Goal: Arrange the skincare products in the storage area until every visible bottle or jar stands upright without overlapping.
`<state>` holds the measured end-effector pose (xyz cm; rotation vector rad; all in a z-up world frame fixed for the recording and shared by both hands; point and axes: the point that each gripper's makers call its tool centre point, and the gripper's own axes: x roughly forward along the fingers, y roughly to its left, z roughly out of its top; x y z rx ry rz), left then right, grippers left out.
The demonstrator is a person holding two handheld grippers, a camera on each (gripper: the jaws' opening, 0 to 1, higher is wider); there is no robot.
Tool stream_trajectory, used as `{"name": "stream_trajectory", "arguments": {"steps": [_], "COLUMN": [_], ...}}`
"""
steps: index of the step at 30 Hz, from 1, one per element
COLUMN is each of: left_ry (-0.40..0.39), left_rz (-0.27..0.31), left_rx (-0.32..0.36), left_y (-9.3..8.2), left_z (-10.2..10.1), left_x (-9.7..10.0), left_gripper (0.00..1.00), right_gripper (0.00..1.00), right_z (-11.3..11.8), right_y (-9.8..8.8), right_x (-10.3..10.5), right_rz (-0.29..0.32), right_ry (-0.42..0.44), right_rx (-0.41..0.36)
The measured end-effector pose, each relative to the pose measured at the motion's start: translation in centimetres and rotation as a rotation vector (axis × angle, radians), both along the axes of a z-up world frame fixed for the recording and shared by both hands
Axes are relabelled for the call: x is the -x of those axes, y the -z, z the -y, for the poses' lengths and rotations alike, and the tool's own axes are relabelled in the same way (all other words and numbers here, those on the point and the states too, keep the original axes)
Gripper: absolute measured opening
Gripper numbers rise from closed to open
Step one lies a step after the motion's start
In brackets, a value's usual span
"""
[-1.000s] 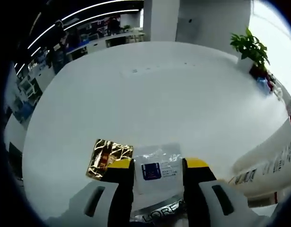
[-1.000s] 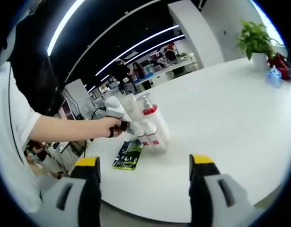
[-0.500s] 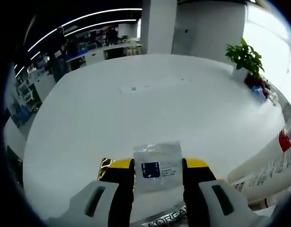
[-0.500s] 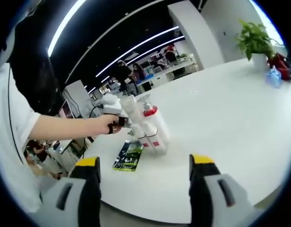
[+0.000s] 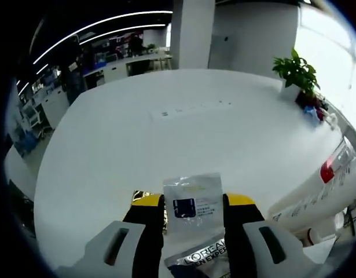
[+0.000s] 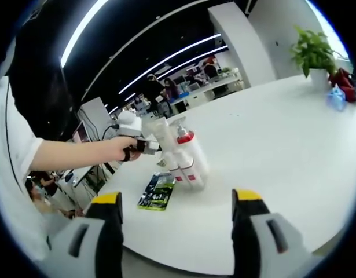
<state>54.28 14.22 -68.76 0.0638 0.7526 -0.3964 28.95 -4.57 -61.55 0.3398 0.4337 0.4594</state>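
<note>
the left gripper (image 5: pixel 194 204) clamps a silver sachet (image 5: pixel 193 204) above the white table (image 5: pixel 166 139); the right gripper (image 6: pixel 176 201) hangs wide open. set the sachet flat near the standing bottles (image 6: pixel 183 155), not overlapping the green packet (image 6: pixel 157 190)

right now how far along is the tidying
Done: the white bottles stand grouped upright on the table. In hand: the left gripper is shut on a silver sachet, lifted. Left: the green sachet lies flat, and the right gripper is open, holding nothing.

Three sachets — silver (image 5: pixel 193 204), gold (image 5: pixel 141 196), green (image 6: pixel 157 191) — and three white bottles (image 6: pixel 186 157).
</note>
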Motion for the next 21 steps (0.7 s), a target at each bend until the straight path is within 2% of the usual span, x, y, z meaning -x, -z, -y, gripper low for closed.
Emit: {"name": "stream_trajectory", "arguments": {"steps": [8, 16, 21], "left_ry": [-0.013, -0.044, -0.092], "left_rz": [-0.019, -0.024, -0.042], "left_rx": [-0.031, -0.04, -0.046], "left_y": [-0.3, -1.0, -1.1], "left_z": [-1.7, -4.7, -6.4], "left_x": [2.0, 3.9, 5.3], "left_gripper": [0.38, 0.38, 0.38], "right_gripper": [0.77, 0.77, 0.77], "right_z": [-0.3, -0.3, -0.6], "right_y": [0.0, -0.1, -0.1], "right_x": [0.1, 0.1, 0.2], "right_rz": [0.008, 0.017, 0.02], "right_ry": [-0.017, -0.019, -0.036], "right_rx": [0.011, 0.017, 0.036]}}
